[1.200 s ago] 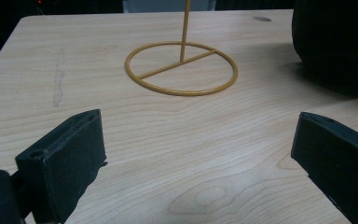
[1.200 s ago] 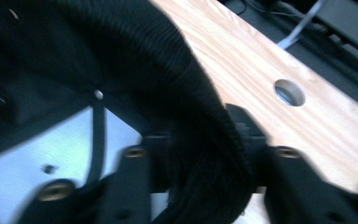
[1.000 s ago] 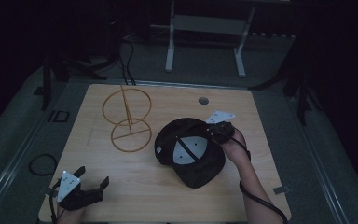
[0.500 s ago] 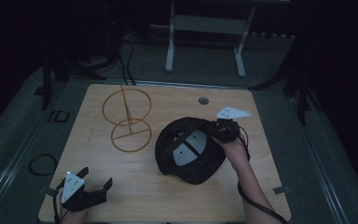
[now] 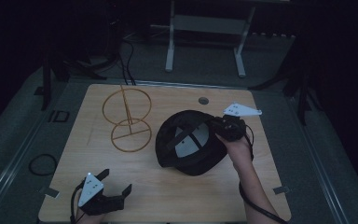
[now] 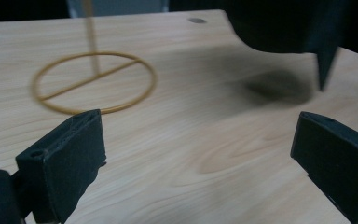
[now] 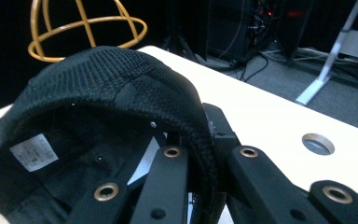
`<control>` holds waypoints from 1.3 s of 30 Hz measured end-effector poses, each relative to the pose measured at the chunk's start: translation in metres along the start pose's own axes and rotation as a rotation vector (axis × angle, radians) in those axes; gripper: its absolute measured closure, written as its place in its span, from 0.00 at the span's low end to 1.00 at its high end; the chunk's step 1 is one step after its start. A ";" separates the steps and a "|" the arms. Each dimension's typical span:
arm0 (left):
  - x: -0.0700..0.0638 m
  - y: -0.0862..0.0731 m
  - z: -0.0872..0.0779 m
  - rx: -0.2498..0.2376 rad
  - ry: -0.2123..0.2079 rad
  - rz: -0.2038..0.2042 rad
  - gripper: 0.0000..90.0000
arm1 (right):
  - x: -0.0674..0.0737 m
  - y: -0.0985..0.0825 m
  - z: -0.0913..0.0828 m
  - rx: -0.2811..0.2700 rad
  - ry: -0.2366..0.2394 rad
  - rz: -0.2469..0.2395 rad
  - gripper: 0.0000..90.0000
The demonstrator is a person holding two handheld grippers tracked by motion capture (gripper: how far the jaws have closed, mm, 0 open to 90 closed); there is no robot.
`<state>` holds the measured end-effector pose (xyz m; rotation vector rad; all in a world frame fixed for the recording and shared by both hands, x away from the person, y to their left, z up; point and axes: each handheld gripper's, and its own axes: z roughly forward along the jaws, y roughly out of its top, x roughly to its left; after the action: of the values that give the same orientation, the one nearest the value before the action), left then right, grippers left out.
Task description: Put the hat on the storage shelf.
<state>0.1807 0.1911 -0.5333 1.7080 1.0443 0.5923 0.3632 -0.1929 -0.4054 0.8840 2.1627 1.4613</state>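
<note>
A black knit cap (image 5: 191, 144) hangs tilted above the wooden table (image 5: 177, 196), its inside with a white label facing up. My right gripper (image 5: 216, 127) is shut on the cap's rim at its right side. In the right gripper view the two jaws pinch the cap's edge (image 7: 200, 140) and the cap (image 7: 107, 74) stretches away to the left. My left gripper (image 5: 116, 181) stands open near the front left edge of the table with nothing between its fingers. In the left gripper view, that gripper (image 6: 200, 154) faces the lifted cap (image 6: 279, 23) and its shadow.
A yellow wire stand (image 5: 128, 119) with a flat ring base (image 6: 93, 81) stands upright at the back left of the table. A round hole (image 5: 203, 100) sits in the tabletop near the far edge. A metal frame (image 5: 205, 28) and cables lie on the floor beyond.
The right gripper has lifted the cap off the table and tilted it up. The left gripper has slid to the right along the front edge, still open.
</note>
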 end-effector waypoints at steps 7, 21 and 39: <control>-0.021 0.022 0.016 -0.017 -0.067 0.036 0.04 | 0.004 0.006 -0.009 -0.040 -0.012 0.015 0.98; -0.048 0.067 0.061 -0.054 -0.123 0.077 0.05 | 0.009 0.010 -0.018 -0.084 -0.061 0.013 0.98; -0.042 0.096 0.092 -0.106 -0.036 0.051 0.56 | 0.021 0.013 -0.017 -0.103 -0.022 -0.012 0.98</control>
<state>0.2664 0.0975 -0.4749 1.6502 0.9298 0.6359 0.3408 -0.1866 -0.3857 0.8451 2.0536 1.5346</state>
